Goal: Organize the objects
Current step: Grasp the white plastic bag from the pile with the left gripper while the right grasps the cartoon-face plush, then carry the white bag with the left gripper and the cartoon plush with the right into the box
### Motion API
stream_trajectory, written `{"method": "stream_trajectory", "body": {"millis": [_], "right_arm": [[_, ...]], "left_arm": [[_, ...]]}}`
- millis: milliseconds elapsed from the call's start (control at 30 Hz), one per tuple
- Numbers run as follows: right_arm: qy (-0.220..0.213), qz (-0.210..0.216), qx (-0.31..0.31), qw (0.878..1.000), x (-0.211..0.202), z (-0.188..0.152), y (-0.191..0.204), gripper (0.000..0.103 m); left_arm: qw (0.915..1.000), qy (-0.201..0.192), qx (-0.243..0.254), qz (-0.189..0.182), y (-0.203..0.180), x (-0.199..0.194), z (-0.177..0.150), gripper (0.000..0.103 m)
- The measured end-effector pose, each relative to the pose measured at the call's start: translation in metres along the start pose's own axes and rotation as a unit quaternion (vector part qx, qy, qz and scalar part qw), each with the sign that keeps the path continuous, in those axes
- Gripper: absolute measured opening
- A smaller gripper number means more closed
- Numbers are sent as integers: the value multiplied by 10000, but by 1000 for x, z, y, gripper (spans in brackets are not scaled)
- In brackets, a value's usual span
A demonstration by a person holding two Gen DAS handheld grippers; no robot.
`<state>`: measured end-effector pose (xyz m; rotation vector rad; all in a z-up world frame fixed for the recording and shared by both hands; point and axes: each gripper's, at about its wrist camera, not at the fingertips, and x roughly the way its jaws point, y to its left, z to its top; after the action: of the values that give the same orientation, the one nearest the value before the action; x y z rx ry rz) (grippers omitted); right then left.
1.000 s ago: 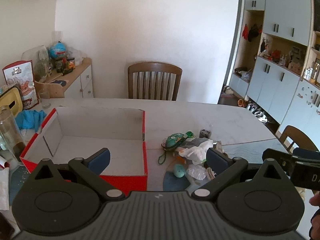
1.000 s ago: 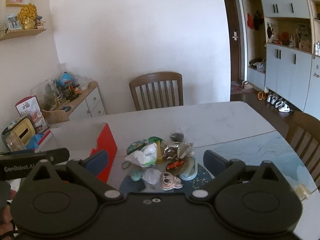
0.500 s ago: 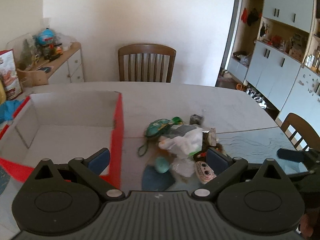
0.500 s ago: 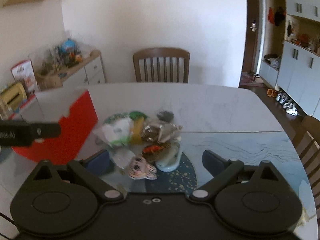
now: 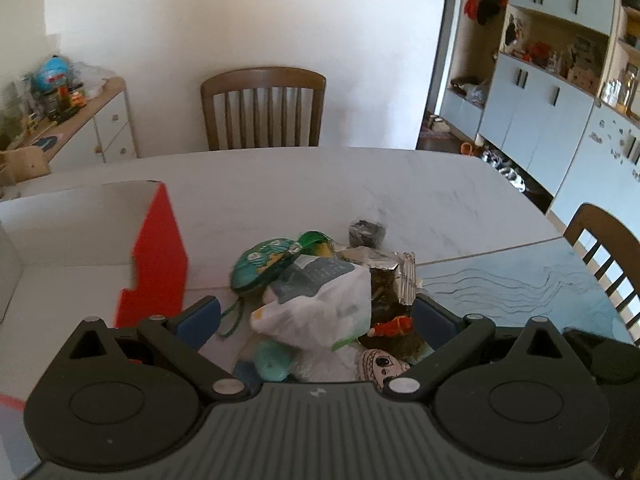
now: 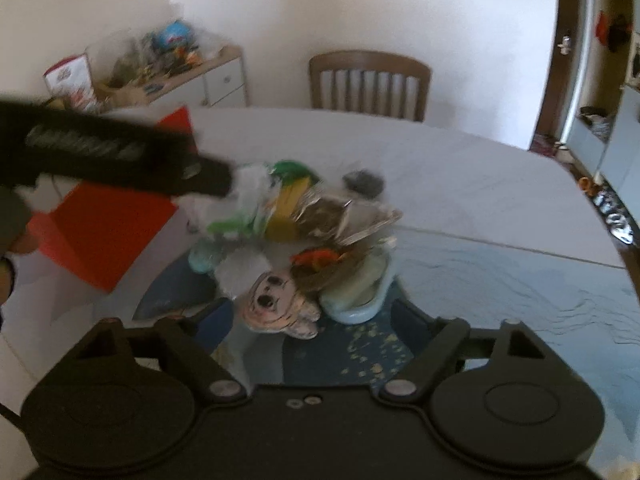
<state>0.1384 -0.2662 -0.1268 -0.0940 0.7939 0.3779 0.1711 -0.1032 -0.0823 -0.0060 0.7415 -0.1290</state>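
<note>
A heap of small objects lies on the table: a white plastic bag (image 5: 320, 308), a green pouch (image 5: 264, 264), a silver foil packet (image 6: 340, 216), a teal egg-shaped thing (image 5: 272, 362), a small tiger plush (image 6: 280, 306) and a pale blue dish (image 6: 360, 292). My left gripper (image 5: 316, 316) is open, its fingers on either side of the white bag. It shows from the side in the right wrist view (image 6: 120, 156). My right gripper (image 6: 308, 320) is open just in front of the plush. An open red box (image 5: 156, 256) with a white inside stands to the left of the heap.
A dark blue round mat (image 6: 344, 356) lies under the heap. A wooden chair (image 5: 262, 108) stands at the far side of the table, another (image 5: 604, 248) at the right. A sideboard (image 5: 80, 128) with clutter stands at the back left.
Both grippers have moved in toward the heap. The left one swung right, away from the box, and now straddles the white bag. The right one has dropped closer to the plush.
</note>
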Motion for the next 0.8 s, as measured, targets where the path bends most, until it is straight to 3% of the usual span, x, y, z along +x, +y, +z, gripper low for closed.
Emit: {"method": "stream_trajectory", "body": {"millis": [233, 367, 500, 567, 800], "right_arm": [[150, 284, -207, 9993, 28, 1, 10, 72], [121, 361, -271, 9989, 35, 2, 12, 73], [121, 333, -320, 9989, 34, 3, 14, 61], [159, 392, -252, 9988, 33, 3, 14, 56], [301, 337, -174, 9988, 43, 0, 17, 50]], "left_arm": [[9992, -11, 408, 51, -12, 24, 2, 102], [9988, 77, 469, 100, -12, 38, 2, 99], [9983, 133, 553, 129, -12, 44, 0, 84], [9984, 173, 533, 117, -10, 46, -1, 82], [9986, 319, 406, 97, -2, 52, -3, 63]]}}
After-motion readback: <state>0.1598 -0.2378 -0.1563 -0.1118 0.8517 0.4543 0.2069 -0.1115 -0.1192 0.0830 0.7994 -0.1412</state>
